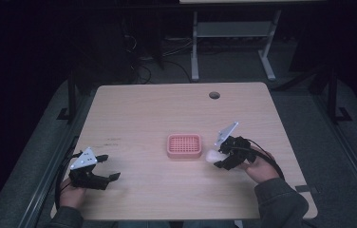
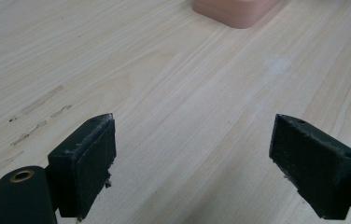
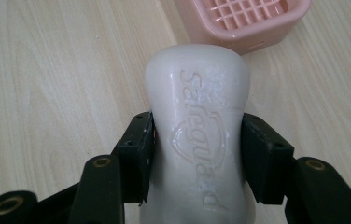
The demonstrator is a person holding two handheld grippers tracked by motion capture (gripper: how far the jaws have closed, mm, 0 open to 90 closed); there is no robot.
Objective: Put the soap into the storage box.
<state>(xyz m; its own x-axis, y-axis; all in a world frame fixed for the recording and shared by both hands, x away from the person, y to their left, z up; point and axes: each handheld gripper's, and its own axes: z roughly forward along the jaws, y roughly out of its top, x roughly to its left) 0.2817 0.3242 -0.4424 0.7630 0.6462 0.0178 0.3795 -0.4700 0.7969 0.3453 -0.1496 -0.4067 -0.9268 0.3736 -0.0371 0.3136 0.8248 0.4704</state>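
High view: your right gripper (image 1: pixel 218 158) sits right of the counter's middle, toward the near edge, with a white soap bar (image 1: pixel 212 155) clamped at its tip. The bar hangs just beside the right edge of the pink soap dish (image 1: pixel 184 146), which stands near the middle of the counter (image 1: pixel 157 109). Your left gripper (image 1: pixel 108 167) rests near the near left corner, well apart from the dish, presumably parked to keep the way clear.

Left gripper view: the jaws stand wide with bare counter between them. A corner of the dish (image 2: pixel 234 10) lies ahead at the top.

Right gripper view: the jaws press the soap bar (image 3: pixel 198 135) at its narrowed waist, one on each long side, lettered face up. That waist grip likely guards against slipping. The gridded dish (image 3: pixel 246 18) lies just beyond the bar's far end, empty, so the bar is lined up for setting in.
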